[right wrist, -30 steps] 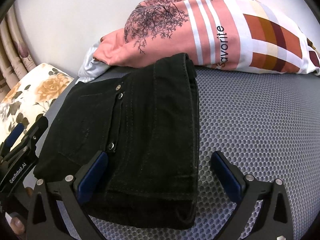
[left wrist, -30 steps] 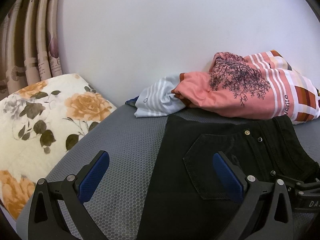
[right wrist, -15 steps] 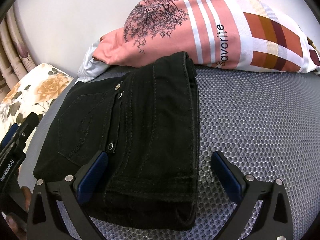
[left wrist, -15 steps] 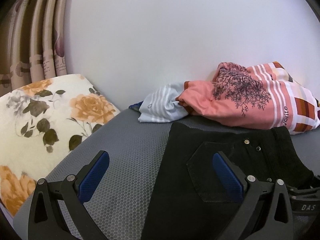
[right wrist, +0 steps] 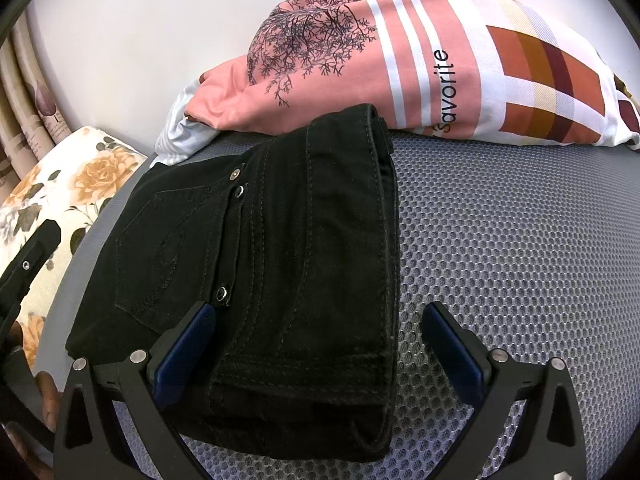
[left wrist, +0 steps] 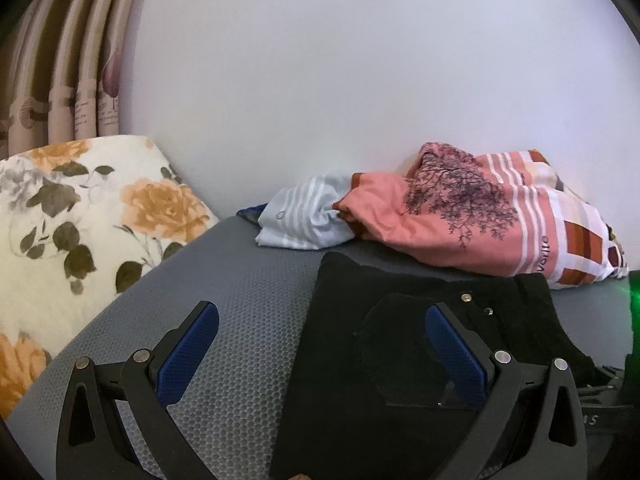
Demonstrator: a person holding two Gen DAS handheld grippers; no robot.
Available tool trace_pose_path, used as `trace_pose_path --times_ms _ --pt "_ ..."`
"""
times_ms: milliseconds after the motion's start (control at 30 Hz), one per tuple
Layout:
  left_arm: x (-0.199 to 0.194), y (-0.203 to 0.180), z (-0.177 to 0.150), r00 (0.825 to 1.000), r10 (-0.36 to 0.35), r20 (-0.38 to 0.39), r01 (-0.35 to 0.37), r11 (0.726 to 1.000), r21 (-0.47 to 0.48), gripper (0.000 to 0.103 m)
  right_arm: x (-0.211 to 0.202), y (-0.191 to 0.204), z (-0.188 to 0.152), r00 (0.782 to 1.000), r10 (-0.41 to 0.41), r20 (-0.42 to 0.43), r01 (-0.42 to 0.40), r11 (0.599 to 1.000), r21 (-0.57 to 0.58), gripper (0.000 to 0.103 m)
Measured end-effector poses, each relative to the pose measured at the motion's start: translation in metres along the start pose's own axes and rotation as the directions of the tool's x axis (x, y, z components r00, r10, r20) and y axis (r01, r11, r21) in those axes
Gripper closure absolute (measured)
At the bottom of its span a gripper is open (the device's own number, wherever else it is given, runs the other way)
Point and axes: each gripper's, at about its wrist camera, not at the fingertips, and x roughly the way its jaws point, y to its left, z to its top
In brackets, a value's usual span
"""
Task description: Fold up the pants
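Jaws of both grippers, L [left wrist: 320, 344] & R [right wrist: 320, 344], wide apart, empty, over folded black pants [right wrist: 288, 264].

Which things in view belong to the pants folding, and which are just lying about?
Part of the job:
- black pants, folded on the grey mesh surface
- left gripper, open
- right gripper, open

Lying about:
- pink patterned bedding by the wall
- striped white cloth
- floral cushion
- curtain
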Motion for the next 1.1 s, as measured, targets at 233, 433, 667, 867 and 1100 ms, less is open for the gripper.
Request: trace_pose_path --times_ms 233,433,667,867,1100 --pt "-0.003 -0.004 0.001 1.0 0.003 0.011 -0.003 1.0 0.02 0.0 0.0 0.0 0.0 1.0 0.001 0.0 -0.001 1.0 0.001 0.0" --pt "-0.003 -0.007 0.0 1.0 0.013 0.005 -0.013 0.999 0.034 0.0 0.0 0.0 0.0 1.0 0.0 0.0 0.0 1.0 0.0 0.0" --pt "0.0 -0.006 -0.001 1.0 -0.008 -0.012 0.009 1.0 0.029 0.0 0.0 0.0 0.0 1.0 0.0 0.0 0.0 1.0 0.0 0.0" --pt "0.006 -0.008 -0.001 0.999 -0.012 -0.034 0.013 0.999 0.029 0.0 0.0 0.001 0.0 1.0 0.0 0.0 0.0 1.0 0.001 0.0" --pt "0.014 -0.01 -0.004 0.996 -0.048 -0.078 0.051 0.998 0.031 0.0 0.0 0.0 0.0 1.0 0.0 0.0 0.0 1.0 0.001 0.0"
